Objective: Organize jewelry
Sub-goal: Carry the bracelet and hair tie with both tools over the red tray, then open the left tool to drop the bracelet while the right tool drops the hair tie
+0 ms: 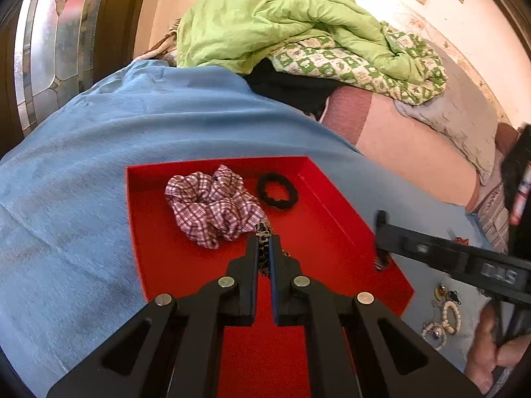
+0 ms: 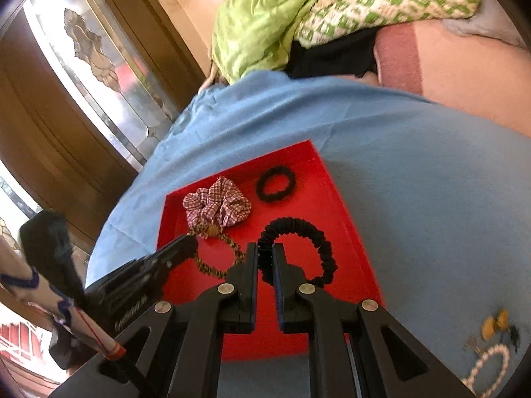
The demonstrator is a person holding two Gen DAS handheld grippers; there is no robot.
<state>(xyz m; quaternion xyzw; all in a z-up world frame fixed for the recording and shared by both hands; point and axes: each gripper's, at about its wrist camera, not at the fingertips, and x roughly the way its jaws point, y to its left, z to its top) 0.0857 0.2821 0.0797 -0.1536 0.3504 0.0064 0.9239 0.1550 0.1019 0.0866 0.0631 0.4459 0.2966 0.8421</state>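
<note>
A red tray (image 1: 332,232) lies on a blue cloth (image 1: 132,116). My left gripper (image 1: 264,240) is shut on a leopard-print hair band (image 1: 263,230) over the tray's middle. A plaid scrunchie (image 1: 212,205) and a small black hair tie (image 1: 277,190) rest further back in the tray. In the right wrist view my right gripper (image 2: 265,248) is shut on a black ruffled hair band (image 2: 298,227), whose loop hangs over the tray (image 2: 308,165). The left gripper (image 2: 187,245) comes in from the left with the leopard-print band (image 2: 219,260). The right gripper (image 1: 381,238) shows blurred at the tray's right edge.
Pearl bracelets (image 1: 446,320) and gold earrings (image 2: 496,326) lie on the blue cloth right of the tray. A green quilt (image 1: 265,23) is heaped behind, on a pink bed (image 1: 415,152). A glazed wooden door (image 2: 93,66) stands at the left. A hand (image 1: 488,351) shows at the lower right.
</note>
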